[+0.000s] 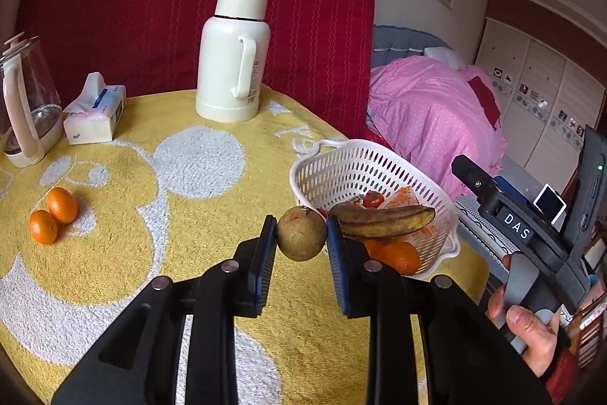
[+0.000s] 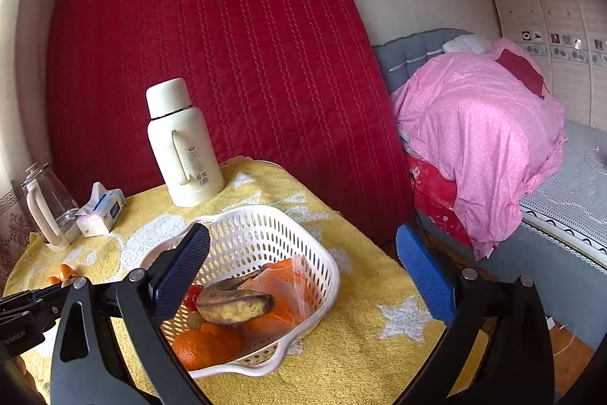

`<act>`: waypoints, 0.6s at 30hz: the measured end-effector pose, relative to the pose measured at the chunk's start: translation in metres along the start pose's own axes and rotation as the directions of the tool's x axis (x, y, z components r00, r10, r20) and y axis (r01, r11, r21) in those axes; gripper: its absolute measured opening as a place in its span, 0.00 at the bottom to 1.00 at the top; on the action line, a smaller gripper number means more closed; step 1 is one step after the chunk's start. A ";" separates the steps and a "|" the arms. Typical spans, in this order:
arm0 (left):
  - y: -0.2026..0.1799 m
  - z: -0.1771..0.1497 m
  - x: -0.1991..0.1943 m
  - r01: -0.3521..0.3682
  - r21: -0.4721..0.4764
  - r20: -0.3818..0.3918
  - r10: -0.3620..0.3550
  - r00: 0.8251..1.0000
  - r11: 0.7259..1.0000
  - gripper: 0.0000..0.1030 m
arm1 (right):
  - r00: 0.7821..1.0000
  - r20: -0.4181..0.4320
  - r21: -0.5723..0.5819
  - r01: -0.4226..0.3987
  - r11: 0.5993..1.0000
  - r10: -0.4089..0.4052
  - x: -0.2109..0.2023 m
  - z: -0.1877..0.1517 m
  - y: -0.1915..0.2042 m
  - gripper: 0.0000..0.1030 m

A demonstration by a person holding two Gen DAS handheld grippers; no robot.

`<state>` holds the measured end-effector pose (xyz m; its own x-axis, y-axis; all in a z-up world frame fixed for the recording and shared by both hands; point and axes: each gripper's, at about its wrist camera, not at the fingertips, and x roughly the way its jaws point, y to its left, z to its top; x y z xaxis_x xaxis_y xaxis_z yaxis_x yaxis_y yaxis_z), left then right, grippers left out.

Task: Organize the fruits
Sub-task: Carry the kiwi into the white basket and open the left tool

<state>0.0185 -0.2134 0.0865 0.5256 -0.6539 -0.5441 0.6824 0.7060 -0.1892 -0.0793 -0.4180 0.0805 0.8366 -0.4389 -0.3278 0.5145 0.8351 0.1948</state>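
We grip a brown fruit (image 1: 301, 233) in our left claw (image 1: 301, 241) beside the basket (image 1: 341, 162) holding a banana (image 1: 383, 221); right claw (image 2: 303, 276) gapes empty; two tangerines (image 1: 53, 219) wait near the desk's left edge.

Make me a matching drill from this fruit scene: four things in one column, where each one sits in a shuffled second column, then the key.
Things:
1. brown round fruit
2. banana
3. two small oranges
4. tissue pack

Places:
A. loose on the yellow towel, far from the basket
B. between the jaws of the left gripper
C. beside the glass kettle at the back of the table
D. inside the white basket, on top of other fruit

Pairs: 1-B, 2-D, 3-A, 4-C
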 end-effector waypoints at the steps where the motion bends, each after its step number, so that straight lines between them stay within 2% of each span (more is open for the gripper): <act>1: -0.003 0.001 0.003 0.005 0.003 -0.003 -0.005 1.000 1.000 0.26 | 1.000 0.005 -0.007 0.003 1.000 -0.003 0.000 0.000 -0.001 0.97; 10: -0.030 0.009 0.025 0.030 0.037 -0.022 -0.029 0.999 0.999 0.26 | 1.000 0.017 -0.003 0.018 1.000 -0.018 0.006 -0.004 -0.010 0.97; 18: -0.038 0.007 0.040 0.045 0.050 -0.040 -0.043 0.998 0.998 0.26 | 1.000 0.013 0.020 0.017 1.000 -0.017 0.010 -0.008 -0.017 0.97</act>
<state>0.0166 -0.2684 0.0778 0.4749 -0.6726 -0.5675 0.7302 0.6611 -0.1724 -0.0813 -0.4342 0.0664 0.8300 -0.4575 -0.3189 0.5321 0.8209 0.2073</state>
